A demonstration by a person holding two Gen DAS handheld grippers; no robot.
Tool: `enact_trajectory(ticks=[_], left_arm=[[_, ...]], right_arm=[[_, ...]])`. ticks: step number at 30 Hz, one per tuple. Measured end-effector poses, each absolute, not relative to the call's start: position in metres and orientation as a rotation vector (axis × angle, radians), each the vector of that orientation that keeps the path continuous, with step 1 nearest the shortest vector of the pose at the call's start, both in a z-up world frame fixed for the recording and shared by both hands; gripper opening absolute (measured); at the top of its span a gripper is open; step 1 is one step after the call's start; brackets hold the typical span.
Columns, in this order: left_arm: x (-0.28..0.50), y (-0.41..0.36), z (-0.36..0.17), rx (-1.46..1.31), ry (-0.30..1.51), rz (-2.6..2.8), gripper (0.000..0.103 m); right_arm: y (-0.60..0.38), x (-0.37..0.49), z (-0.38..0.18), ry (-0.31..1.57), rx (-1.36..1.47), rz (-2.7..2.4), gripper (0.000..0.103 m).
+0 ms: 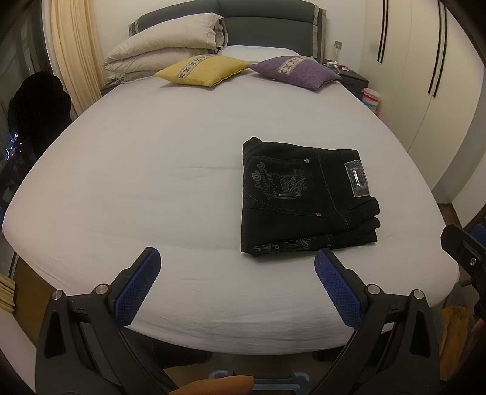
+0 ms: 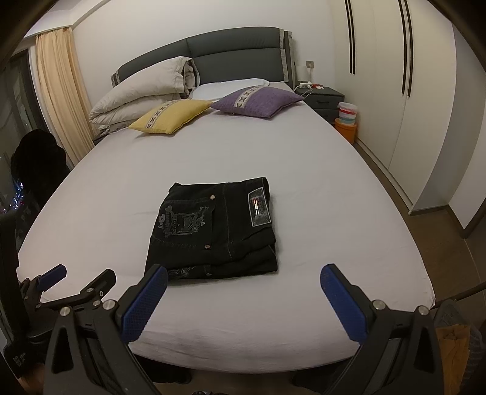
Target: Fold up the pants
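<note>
Black denim makes up the folded jeans (image 1: 306, 197), a compact rectangular stack lying flat on the bed (image 1: 152, 182) near its foot edge. The top layer shows a back pocket with pale embroidered lettering, two metal rivets and a grey waistband patch (image 1: 357, 178); further folded layers show along the near and right edges of the stack. In the right wrist view the jeans (image 2: 212, 231) sit close ahead, slightly left of centre on the pale sheet.

The left gripper (image 1: 237, 273) hovers over the foot of the bed with its blue-padded fingers (image 1: 139, 291) spread wide and holding nothing; the jeans lie just beyond its right finger, not touching. The right gripper (image 2: 243, 291) likewise has its fingers (image 2: 145, 303) wide apart and empty, the left one appearing just in front of the stack's near corner. The left gripper also shows at the lower left of the right wrist view, beside the right one.

At the head of the bed lie a yellow cushion (image 1: 203, 70) and a purple cushion (image 1: 296, 72) side by side, a folded beige duvet (image 1: 164, 45) behind the yellow one, against a dark grey headboard (image 1: 267, 21). A white wardrobe (image 2: 395, 91) lines the right wall, and a cream curtain (image 2: 57, 85) hangs on the left.
</note>
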State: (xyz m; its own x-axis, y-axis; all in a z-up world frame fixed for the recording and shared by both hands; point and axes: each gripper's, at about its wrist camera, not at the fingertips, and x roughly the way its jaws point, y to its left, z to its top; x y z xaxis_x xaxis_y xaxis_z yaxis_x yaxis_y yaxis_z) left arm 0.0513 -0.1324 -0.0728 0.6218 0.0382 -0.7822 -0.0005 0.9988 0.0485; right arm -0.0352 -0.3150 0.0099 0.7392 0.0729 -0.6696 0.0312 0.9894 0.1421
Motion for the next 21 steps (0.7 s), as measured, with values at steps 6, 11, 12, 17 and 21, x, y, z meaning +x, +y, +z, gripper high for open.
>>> enact_trajectory(ticks=[6, 11, 12, 17, 21], left_arm=[[0.0514, -0.1323, -0.0728, 0.045, 0.9, 0.023, 0.103], [0.0513, -0.1323, -0.0728, 0.045, 0.9, 0.022, 0.103], [0.0514, -0.1324, -0.0728, 0.045, 0.9, 0.023, 0.103], [0.0521, -0.133, -0.0732, 0.044, 0.901, 0.022, 0.103], [0.0516, -0.1329, -0.073, 0.043, 0.901, 0.023, 0.103]], right_arm=[[-0.3142, -0.0357, 0.0094, 0.741, 0.148, 0.023, 0.103], [-0.3137, -0.036, 0.0094, 0.742, 0.149, 0.022, 0.103], [-0.3136, -0.0361, 0.0095, 0.741, 0.148, 0.023, 0.103], [-0.3127, -0.0359, 0.0084, 0.742, 0.148, 0.023, 0.103], [-0.313, -0.0358, 0.0088, 0.743, 0.148, 0.023, 0.103]])
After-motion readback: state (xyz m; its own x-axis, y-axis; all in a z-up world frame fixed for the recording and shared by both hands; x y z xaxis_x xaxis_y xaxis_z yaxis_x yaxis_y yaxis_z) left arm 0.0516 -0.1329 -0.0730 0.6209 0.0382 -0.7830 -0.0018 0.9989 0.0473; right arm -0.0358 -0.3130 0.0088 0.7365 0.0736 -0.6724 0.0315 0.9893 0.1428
